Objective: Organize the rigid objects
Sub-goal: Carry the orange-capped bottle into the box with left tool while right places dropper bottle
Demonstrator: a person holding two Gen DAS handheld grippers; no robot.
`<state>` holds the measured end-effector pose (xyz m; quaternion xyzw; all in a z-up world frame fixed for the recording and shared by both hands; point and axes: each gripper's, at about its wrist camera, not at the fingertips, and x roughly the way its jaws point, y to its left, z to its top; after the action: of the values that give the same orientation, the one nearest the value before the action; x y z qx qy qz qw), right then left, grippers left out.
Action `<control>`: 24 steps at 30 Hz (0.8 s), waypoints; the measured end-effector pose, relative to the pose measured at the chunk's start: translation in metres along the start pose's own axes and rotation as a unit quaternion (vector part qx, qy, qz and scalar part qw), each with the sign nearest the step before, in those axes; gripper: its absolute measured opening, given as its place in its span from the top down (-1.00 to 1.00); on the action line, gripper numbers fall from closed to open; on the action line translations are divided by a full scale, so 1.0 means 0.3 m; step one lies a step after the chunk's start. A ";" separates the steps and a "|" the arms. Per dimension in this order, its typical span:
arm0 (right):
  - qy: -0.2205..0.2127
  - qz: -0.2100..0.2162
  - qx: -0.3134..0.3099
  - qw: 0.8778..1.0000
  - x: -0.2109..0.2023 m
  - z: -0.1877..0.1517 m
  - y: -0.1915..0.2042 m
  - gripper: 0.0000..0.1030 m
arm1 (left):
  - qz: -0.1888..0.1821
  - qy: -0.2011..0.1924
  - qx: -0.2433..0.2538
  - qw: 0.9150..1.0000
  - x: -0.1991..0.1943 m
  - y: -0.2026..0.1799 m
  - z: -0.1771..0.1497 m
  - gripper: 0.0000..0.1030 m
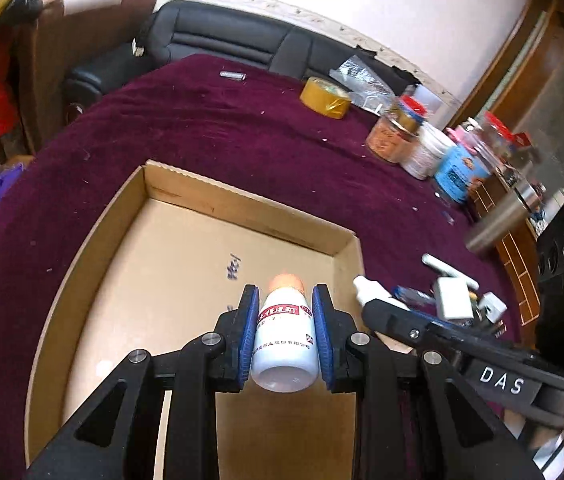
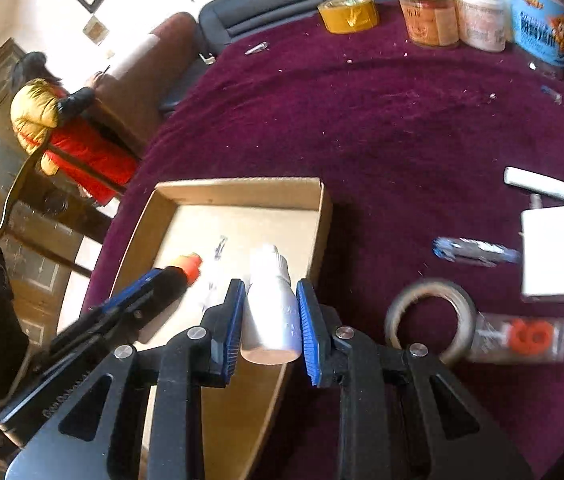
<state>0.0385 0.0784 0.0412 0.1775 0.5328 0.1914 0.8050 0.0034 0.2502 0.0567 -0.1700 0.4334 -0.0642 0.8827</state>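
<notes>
My left gripper (image 1: 286, 300) is shut on a white bottle with an orange cap and red label (image 1: 284, 340), held above the open cardboard box (image 1: 141, 216). My right gripper (image 2: 269, 292) is shut on a plain white bottle (image 2: 269, 312), held over the box's right edge (image 2: 324, 216). In the right wrist view the left gripper (image 2: 141, 296) comes in from the left with the orange cap (image 2: 190, 266) over the box floor. In the left wrist view the right gripper's arm (image 1: 442, 332) and its white bottle tip (image 1: 368, 288) sit right of the box.
The purple cloth covers the table (image 2: 402, 120). A yellow tape roll (image 2: 348, 12), jars (image 2: 428, 16) and a blue tub (image 2: 538, 28) stand at the far edge. A grey tape ring (image 2: 430, 316), clear case (image 2: 522, 338), white box (image 2: 548, 252), blue pen (image 2: 474, 252) lie right.
</notes>
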 end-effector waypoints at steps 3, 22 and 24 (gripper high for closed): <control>0.000 -0.008 -0.004 1.000 0.026 0.022 0.013 0.54 | -0.007 0.013 -0.015 1.000 0.068 0.029 0.020 0.56; -0.043 -0.031 -0.021 0.998 -0.068 0.021 0.013 0.37 | -0.029 0.011 -0.092 0.995 0.121 0.147 0.006 0.13; -0.052 -0.044 -0.022 0.997 -0.102 0.010 -0.010 0.21 | -0.026 0.014 -0.098 0.995 0.115 0.161 -0.013 0.12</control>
<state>0.0308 0.0603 0.0649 0.1452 0.4932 0.1579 0.8431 0.0199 0.2854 0.0117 -0.2660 0.4451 -0.0470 0.8538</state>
